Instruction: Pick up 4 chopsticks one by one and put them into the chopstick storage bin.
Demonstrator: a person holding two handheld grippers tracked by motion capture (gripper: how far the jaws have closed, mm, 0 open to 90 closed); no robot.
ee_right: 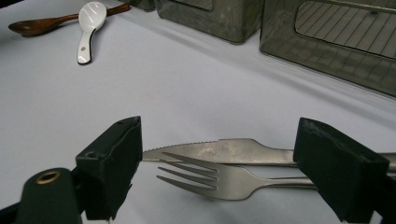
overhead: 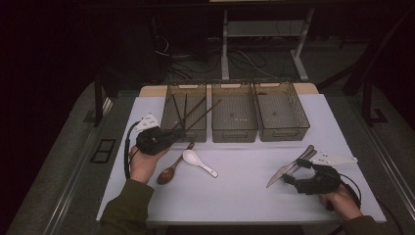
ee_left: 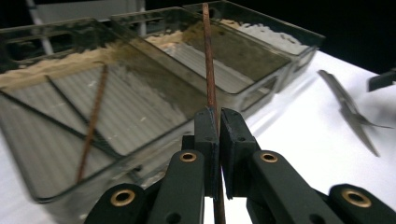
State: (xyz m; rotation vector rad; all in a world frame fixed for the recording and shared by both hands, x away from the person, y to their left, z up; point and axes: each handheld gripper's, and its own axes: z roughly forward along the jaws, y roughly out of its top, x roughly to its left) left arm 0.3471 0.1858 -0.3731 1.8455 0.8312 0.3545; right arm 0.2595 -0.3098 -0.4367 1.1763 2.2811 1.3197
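**Chopstick pinched at the left bin, cutlery between wide jaws**

At centre left of the high view, the left gripper point(overhead: 169, 135) has its jaws pressed together on a brown chopstick point(ee_left: 208, 65), which slants up over the near rim of the left bin point(overhead: 169, 125) (other chopsticks already lie inside). At lower right, the right gripper point(overhead: 292, 174) stands spread wide, its jaws flanking a knife point(ee_right: 224, 151) and a fork point(ee_right: 210, 177) lying on the white table point(overhead: 240, 181). A wooden spoon point(overhead: 171, 171) and a white spoon point(overhead: 195, 160) lie left of centre.
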